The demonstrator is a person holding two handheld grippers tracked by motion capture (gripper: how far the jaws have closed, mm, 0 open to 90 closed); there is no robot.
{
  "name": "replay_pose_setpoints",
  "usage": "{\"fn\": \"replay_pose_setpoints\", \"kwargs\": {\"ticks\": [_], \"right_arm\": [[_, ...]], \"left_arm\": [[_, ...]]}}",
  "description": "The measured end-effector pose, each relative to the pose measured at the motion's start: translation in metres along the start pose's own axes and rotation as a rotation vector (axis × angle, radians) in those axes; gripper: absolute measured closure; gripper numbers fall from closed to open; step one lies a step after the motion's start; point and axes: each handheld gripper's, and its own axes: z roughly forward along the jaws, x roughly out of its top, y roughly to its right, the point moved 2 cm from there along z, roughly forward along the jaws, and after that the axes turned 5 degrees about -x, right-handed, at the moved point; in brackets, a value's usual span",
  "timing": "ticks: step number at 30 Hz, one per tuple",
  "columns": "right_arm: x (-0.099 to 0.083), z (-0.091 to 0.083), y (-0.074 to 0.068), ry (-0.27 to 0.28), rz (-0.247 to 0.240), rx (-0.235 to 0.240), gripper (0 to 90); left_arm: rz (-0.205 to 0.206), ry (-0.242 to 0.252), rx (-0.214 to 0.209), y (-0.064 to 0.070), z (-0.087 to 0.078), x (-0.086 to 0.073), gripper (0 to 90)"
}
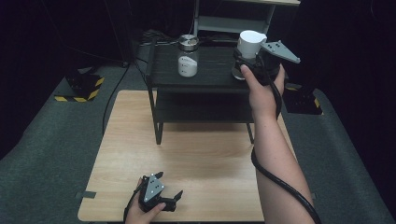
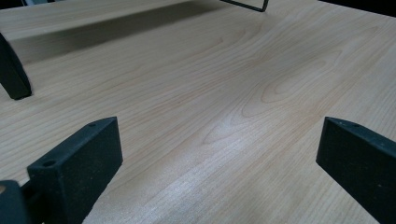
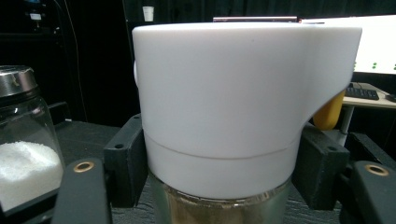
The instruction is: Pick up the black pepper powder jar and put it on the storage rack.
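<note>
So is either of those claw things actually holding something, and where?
The right gripper clamps the white-capped jar on the black shelf, jaws on the cap's lower band. The left gripper is open above the wooden table, holding nothing.

white-capped jar (image 3: 243, 107), black shelf (image 1: 210, 70), pale wood-grain table (image 2: 224, 93)

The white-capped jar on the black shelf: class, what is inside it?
Below the white cap of the jar, glass shows something brownish. The right gripper, clamped around it, and the cap hide the rest.
</note>
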Motion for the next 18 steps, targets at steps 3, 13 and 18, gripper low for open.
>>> {"fn": "replay_pose_setpoints", "kwargs": {"ticks": [3, 13, 18], "right_arm": [[-0.0005, 0.0, 0.0003, 0.002, -0.004, 0.001, 30.7], [-0.002, -0.0008, 0.0044, -0.008, -0.007, 0.003, 16.6], [-0.0048, -0.0034, 0.0101, -0.008, -0.011, 0.023, 8.3]], "left_arm": [[-0.006, 0.0, -0.001, -0.0005, 0.0001, 0.0001, 0.6], [-0.006, -0.005, -0.004, -0.0011, 0.0002, 0.0008, 0.6], [-0.002, -0.005, -0.004, -0.001, 0.0005, 0.0009, 0.6]]}}
